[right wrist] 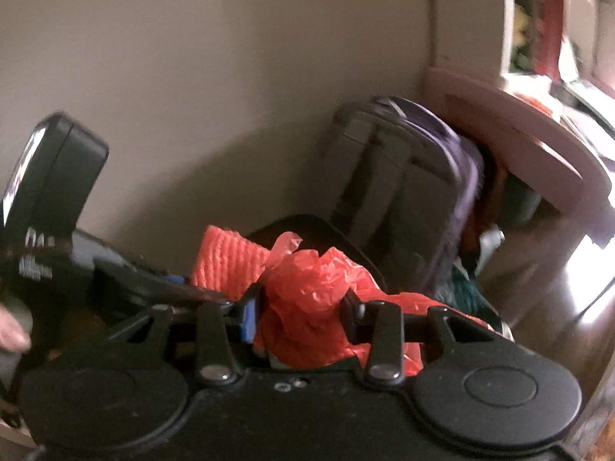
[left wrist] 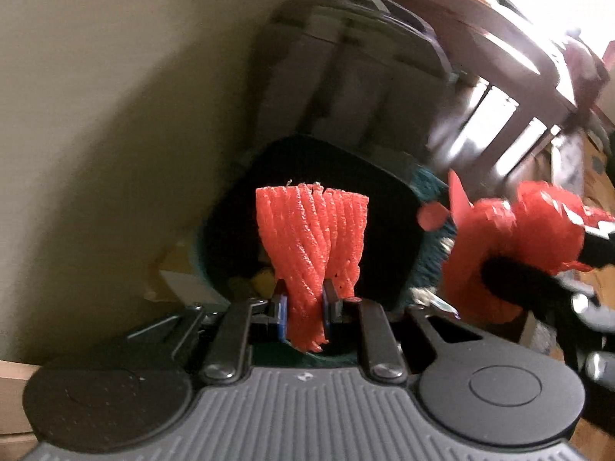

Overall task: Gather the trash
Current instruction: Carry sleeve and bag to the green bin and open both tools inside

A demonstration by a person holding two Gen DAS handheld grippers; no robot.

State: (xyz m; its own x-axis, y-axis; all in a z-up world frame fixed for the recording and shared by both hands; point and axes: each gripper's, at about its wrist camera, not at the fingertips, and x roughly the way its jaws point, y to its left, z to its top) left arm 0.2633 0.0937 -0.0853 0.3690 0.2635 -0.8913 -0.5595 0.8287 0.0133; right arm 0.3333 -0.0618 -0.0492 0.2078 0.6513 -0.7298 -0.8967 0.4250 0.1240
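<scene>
Two pieces of trash are hovering over the dark square bin (left wrist: 388,207): the left tongs (left wrist: 305,307) are pinching a light, squashy orange foam net (left wrist: 311,238) at its near end, the right tongs (right wrist: 303,311) are clenching a crumpled red plastic bag (right wrist: 311,288), probably flimsy and slippery.
</scene>
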